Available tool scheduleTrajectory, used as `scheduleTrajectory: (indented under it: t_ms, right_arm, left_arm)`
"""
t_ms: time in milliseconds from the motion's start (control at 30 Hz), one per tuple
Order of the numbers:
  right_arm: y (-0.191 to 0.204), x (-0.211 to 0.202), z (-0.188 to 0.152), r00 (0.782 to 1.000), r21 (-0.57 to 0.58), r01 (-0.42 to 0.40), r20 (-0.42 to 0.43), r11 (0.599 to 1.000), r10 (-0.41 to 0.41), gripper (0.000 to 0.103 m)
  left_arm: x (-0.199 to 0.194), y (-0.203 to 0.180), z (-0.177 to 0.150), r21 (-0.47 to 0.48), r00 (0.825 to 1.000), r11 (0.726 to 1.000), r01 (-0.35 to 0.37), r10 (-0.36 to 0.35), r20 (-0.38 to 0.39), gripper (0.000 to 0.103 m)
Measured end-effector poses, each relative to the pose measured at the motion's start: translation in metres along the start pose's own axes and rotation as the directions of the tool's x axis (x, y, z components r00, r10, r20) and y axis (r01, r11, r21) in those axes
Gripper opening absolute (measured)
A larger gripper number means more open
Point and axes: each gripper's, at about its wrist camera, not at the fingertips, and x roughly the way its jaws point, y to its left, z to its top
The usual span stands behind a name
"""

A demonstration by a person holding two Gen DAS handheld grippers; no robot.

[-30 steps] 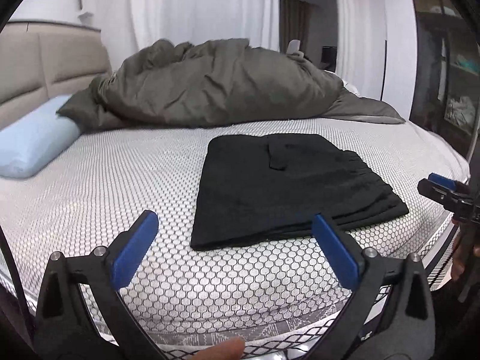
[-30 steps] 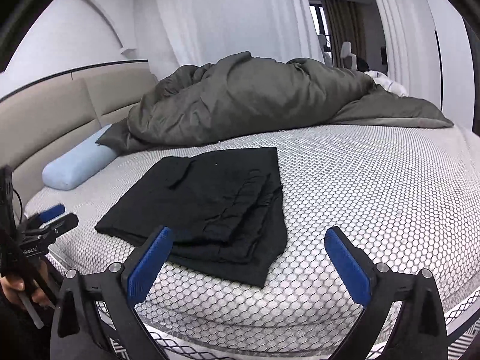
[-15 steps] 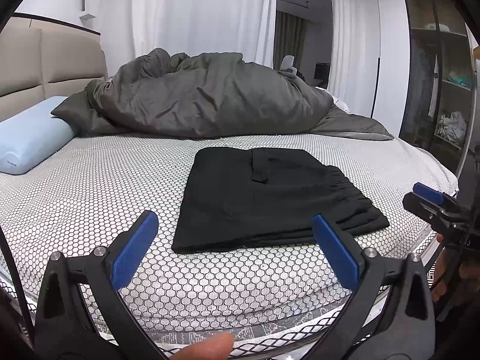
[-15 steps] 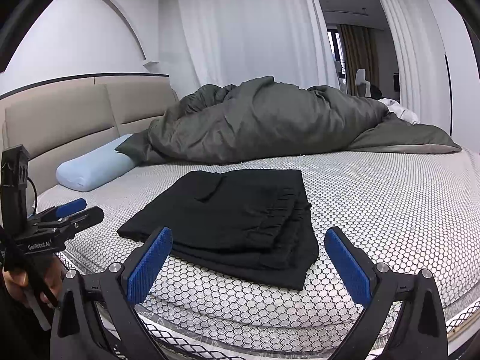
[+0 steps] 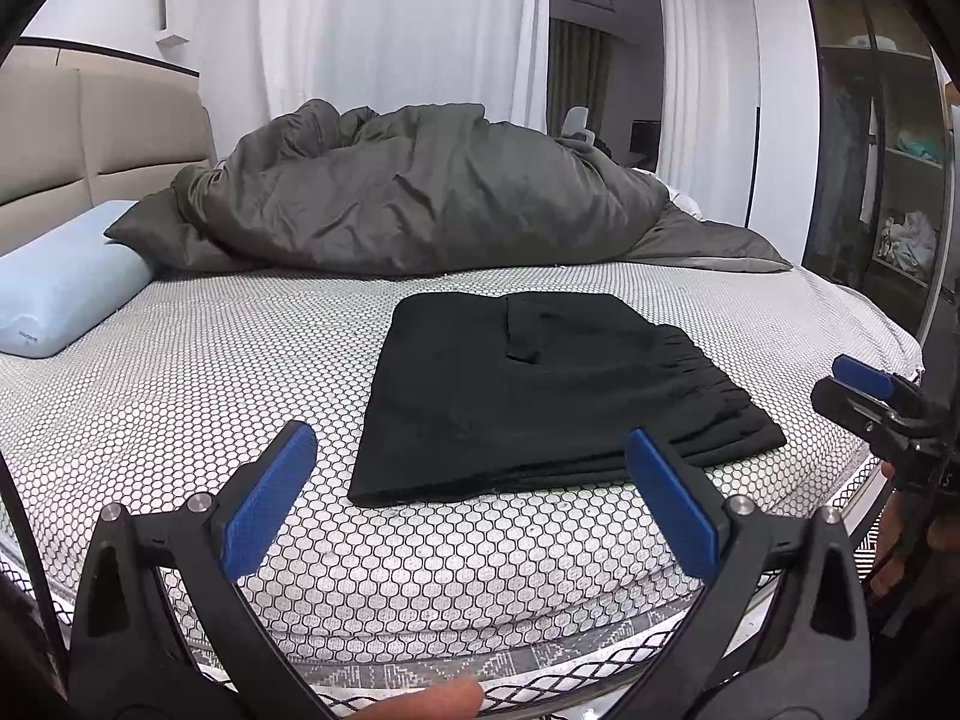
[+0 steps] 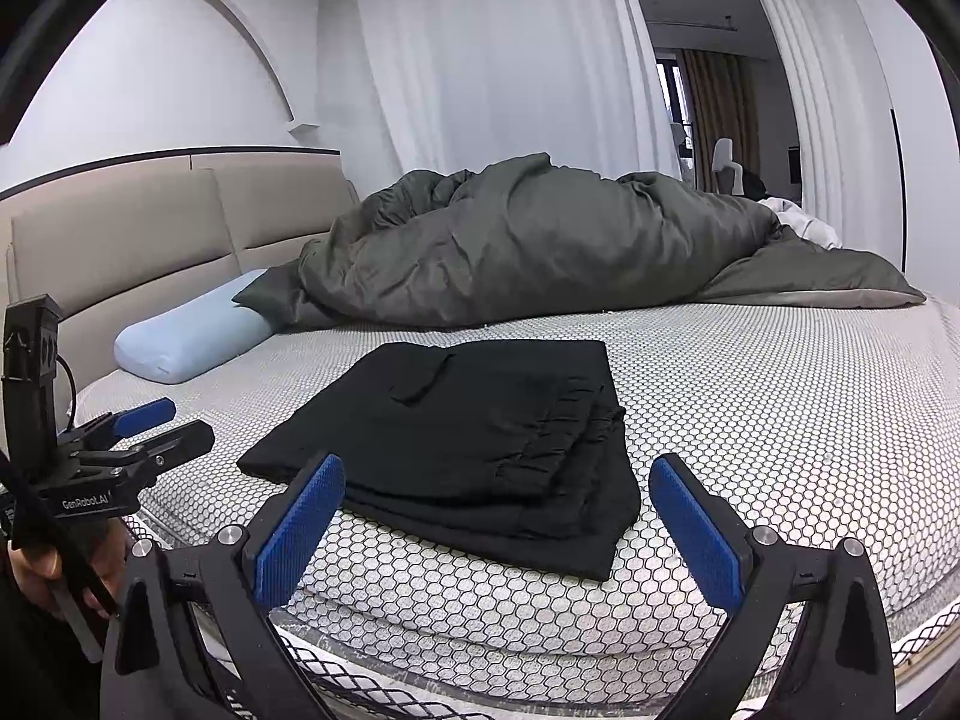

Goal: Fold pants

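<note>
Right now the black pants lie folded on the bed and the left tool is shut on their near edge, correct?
Not quite. The black pants do lie folded on the bed, but the left tool is open and holds nothing; its blue pads sit apart, short of the near edge. The left wrist view shows this.

Black pants folded into a flat rectangular stack on the honeycomb-patterned mattress, near its front edge. Several layers show along the near side. Gathered waistband at about 3 o'clock of the stack, small pocket flap on top.
</note>
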Motion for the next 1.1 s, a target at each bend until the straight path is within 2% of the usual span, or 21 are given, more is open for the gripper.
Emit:
scheduleTrajectory:
  t_ms: [1100]
  right_arm:
    - [0.0042, 0.0055, -0.0016, 1.0, -0.031, -0.003, -0.018, 1.0, 0.003, 0.103]
  left_arm:
    - [-0.0003, 0.0041, -0.0012, 0.022, 1.0, 1.0, 0.017, -0.017, -0.011, 0.103]
